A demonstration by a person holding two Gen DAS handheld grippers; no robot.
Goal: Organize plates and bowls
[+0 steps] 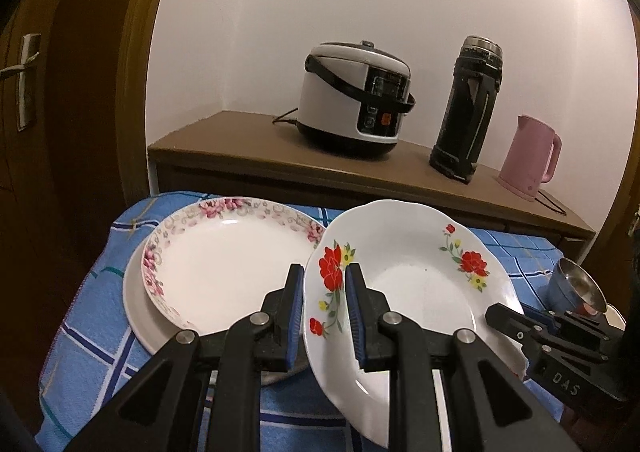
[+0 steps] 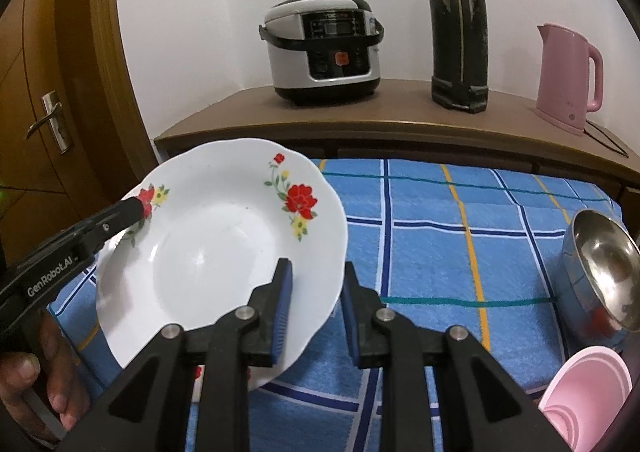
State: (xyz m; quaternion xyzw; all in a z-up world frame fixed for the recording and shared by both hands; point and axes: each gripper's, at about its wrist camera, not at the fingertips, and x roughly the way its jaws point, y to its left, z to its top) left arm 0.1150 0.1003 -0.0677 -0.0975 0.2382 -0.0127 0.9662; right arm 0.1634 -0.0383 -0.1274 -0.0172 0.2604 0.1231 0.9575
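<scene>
A: Left wrist view first. The left gripper (image 1: 323, 292) is clamped on the near-left rim of the red-flower plate (image 1: 416, 272), one pad over the rim and one under, and the plate rides tilted above the blue checked cloth (image 1: 80, 332). Just to its left, toward the cloth's left edge, the pink-rimmed plate (image 1: 224, 264) sits on a plain plate (image 1: 138, 316). The red-flower plate's far-left rim overlaps the pink-rimmed one; whether they touch I cannot tell.

B: And the right gripper (image 1: 520, 326)?

A: In that view it meets the plate's near-right rim, but the contact is hidden.

B: Right wrist view, then.

A: There the right gripper (image 2: 316, 292) has the rim between its pads; I judge it pinched, though the outer pad's contact is not clear. The left gripper (image 2: 138, 208) bites the opposite rim. A steel bowl (image 2: 600, 272) and a pink bowl (image 2: 588, 400) stand at the cloth's right edge.

B: Risks?

A: Two rigid grips on one glazed rim: if the hands twist unequally, it could slip or chip. Lowered carelessly, it may knock the stacked plates.
</scene>
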